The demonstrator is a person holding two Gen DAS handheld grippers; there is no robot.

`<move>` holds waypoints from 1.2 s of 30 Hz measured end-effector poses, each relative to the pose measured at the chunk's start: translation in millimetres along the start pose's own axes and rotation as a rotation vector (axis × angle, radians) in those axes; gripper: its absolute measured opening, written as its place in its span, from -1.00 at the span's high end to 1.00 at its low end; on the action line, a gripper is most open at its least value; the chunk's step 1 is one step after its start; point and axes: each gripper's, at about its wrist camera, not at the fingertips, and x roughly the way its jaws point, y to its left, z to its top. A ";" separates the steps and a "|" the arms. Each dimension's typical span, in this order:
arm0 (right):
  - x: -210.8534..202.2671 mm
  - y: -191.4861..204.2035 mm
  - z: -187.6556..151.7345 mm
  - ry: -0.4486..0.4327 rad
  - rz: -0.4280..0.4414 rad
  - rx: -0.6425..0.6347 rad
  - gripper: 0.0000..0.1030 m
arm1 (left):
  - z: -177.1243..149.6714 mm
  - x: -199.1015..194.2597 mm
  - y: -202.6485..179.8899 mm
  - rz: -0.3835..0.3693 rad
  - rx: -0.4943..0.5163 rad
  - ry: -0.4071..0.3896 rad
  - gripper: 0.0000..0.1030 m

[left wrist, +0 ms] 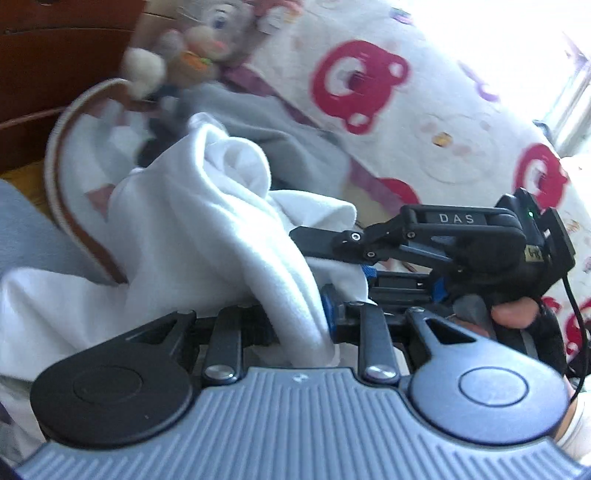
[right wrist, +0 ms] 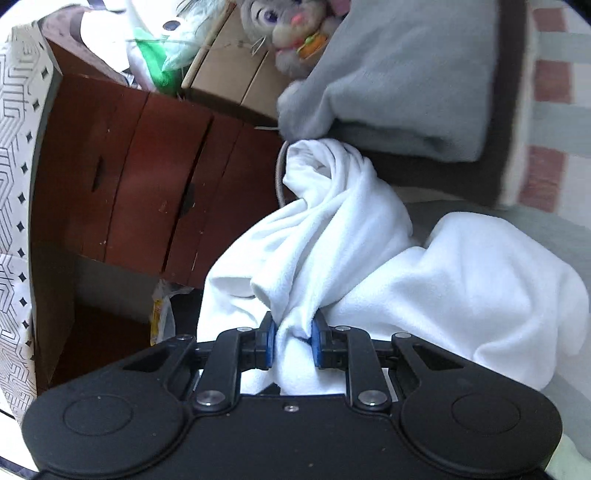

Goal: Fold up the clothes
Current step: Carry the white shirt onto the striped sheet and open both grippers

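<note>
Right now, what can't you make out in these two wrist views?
- Left claw: left wrist view, white garment drapes over its fingers, so its grip is unclear.
- Garment type: both views, bunched up.
- Plush toy: left wrist view, blurred; right wrist view, cut off by the top edge.
- Window area: left wrist view, glare.

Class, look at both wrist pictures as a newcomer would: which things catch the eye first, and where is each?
The bunched white garment fills the middle of both views, pinched between the blue pads of the right gripper. Behind it sits a grey plush toy holding a toy burger, at the top of the right wrist view. In the left wrist view, bold red bear prints mark the pale bedding on the right.
</note>
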 end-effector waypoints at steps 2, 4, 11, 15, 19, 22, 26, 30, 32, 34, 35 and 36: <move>-14.7 -2.2 -2.1 -0.025 -0.014 -0.003 0.56 | -7.1 -0.5 -11.8 -0.054 0.014 0.014 0.55; -32.0 -8.5 -4.2 -0.062 -0.009 0.014 0.56 | -15.7 2.2 -26.3 -0.084 0.039 0.034 0.55; -97.2 -39.2 -20.8 -0.139 -0.079 0.001 0.56 | -47.4 21.9 -76.3 -0.158 0.120 0.123 0.55; -139.8 -48.9 -34.9 -0.179 -0.114 -0.033 0.56 | -60.5 32.2 -103.5 -0.185 0.119 0.155 0.55; -187.5 -61.1 -41.2 -0.270 -0.104 -0.039 0.56 | -60.4 44.8 -138.5 -0.206 0.128 0.152 0.55; -227.7 -69.7 -43.3 -0.369 -0.081 -0.043 0.56 | -52.1 54.4 -175.6 -0.207 0.195 0.119 0.54; -273.1 -69.4 -41.1 -0.506 -0.070 -0.068 0.56 | -43.5 66.5 -231.3 -0.240 0.310 0.065 0.54; -318.6 -69.1 -38.8 -0.644 -0.058 -0.093 0.56 | -46.8 81.4 -291.0 -0.266 0.451 -0.015 0.56; -341.3 -68.9 -37.7 -0.713 -0.052 -0.105 0.56 | -45.6 90.9 -314.8 -0.267 0.505 -0.046 0.55; -364.0 -68.8 -36.6 -0.782 -0.046 -0.118 0.56 | -38.3 99.5 -331.2 -0.311 0.497 -0.042 0.54; -373.1 -67.4 -37.3 -0.805 -0.046 -0.126 0.56 | -34.5 101.0 -334.8 -0.346 0.477 -0.034 0.54; -382.2 -66.4 -39.5 -0.825 -0.041 -0.135 0.56 | -31.8 101.4 -336.4 -0.381 0.460 -0.028 0.54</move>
